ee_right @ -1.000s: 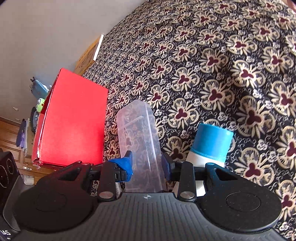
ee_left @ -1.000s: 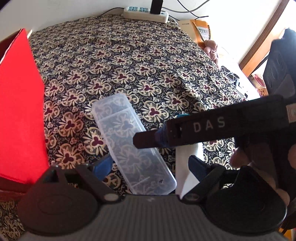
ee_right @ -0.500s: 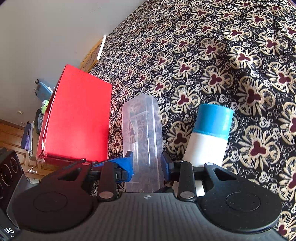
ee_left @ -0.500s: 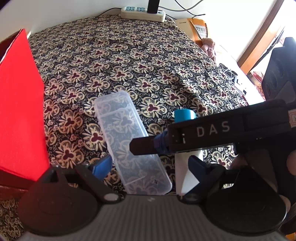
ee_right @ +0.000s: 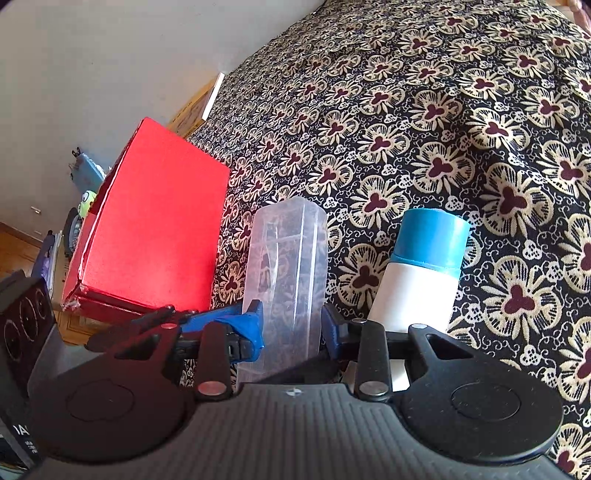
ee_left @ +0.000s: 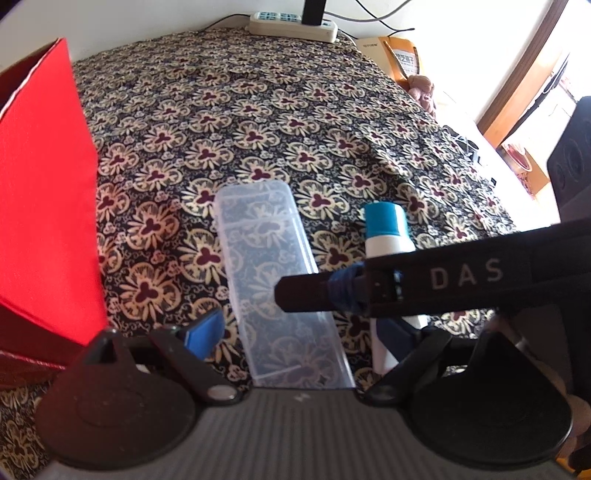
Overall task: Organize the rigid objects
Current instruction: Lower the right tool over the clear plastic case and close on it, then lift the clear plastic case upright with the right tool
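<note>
The right gripper [ee_right: 290,325] has the long see-through plastic case [ee_right: 291,273] between its two blue pads, one pad on each flat side. Its jaws have just been opening a little, but the pads look like they are touching the case, so I think it is holding it. It pinches the thin way, maybe because the case is too wide to grab the other way. The left gripper [ee_left: 299,332] is wide open and holds nothing. It hangs over the near end of the case with its pads well apart, as if ready to help or to take the next thing. Just beside the case is a white plastic bottle with a blue cap [ee_left: 388,236], with its cap pointing away. A big red cardboard box [ee_left: 40,206] stands near the case on the other side, and the things may be going in there. Everything is on a dark cloth with cream and dark red flowers [ee_left: 258,110]. At the far edge, by the pale wall, lies a white power strip [ee_left: 291,26] with a black plug in it.
</note>
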Demonstrator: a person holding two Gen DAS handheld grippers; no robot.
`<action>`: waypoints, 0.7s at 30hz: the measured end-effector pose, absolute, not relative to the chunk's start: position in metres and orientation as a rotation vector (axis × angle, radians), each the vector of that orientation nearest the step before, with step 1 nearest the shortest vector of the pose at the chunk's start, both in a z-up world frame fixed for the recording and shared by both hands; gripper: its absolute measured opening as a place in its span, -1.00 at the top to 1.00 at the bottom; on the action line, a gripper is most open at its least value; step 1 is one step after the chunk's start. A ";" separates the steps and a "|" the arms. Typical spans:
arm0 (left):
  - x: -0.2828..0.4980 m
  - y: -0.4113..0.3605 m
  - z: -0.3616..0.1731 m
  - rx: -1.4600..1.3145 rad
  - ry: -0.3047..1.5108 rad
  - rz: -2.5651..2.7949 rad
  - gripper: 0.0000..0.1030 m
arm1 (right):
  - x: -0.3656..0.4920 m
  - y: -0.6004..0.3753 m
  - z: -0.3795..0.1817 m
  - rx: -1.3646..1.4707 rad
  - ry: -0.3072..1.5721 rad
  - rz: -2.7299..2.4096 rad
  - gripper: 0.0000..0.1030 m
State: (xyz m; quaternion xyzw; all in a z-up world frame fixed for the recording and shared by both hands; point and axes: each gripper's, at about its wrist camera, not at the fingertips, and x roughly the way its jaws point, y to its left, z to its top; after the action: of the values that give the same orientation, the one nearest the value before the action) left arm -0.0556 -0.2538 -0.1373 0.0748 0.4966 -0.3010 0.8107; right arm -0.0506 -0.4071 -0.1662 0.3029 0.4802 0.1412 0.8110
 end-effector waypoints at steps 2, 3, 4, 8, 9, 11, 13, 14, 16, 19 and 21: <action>-0.053 -0.254 -0.141 0.176 1.051 -0.621 -0.73 | -0.051 -0.403 -0.167 0.633 1.012 0.308 0.67; -0.053 -0.255 -0.141 0.183 1.046 -0.621 -0.73 | -0.052 -0.402 -0.167 0.627 1.007 0.311 0.67; -0.053 -0.255 -0.141 0.188 1.042 -0.620 -0.72 | -0.052 -0.402 -0.167 0.628 1.003 0.309 0.67; -0.058 -0.261 -0.142 0.229 1.016 -0.605 -0.54 | -0.053 -0.399 -0.169 0.629 0.985 0.306 0.72; -0.061 -0.263 -0.142 0.248 1.007 -0.606 -0.44 | -0.054 -0.400 -0.169 0.628 0.980 0.304 0.71; -0.064 -0.267 -0.141 0.266 0.997 -0.615 -0.25 | -0.054 -0.399 -0.170 0.629 0.973 0.302 0.71; -0.064 -0.267 -0.141 0.262 0.999 -0.609 -0.25 | -0.054 -0.398 -0.170 0.627 0.969 0.301 0.71; -0.064 -0.267 -0.141 0.260 0.999 -0.610 -0.25 | -0.054 -0.398 -0.170 0.625 0.969 0.301 0.70; -0.064 -0.266 -0.141 0.259 0.996 -0.608 -0.25 | -0.053 -0.398 -0.170 0.622 0.971 0.304 0.70; -0.065 -0.266 -0.141 0.259 0.994 -0.606 -0.25 | -0.051 -0.397 -0.170 0.614 0.974 0.310 0.69; -0.065 -0.267 -0.141 0.259 0.992 -0.603 -0.25 | -0.051 -0.397 -0.170 0.617 0.974 0.305 0.68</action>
State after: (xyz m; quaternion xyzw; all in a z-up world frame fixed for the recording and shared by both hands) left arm -0.0650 -0.2669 -0.1414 0.1222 0.4675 -0.2842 0.8281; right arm -0.0508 -0.3969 -0.1698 0.2906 0.4585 0.1435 0.8275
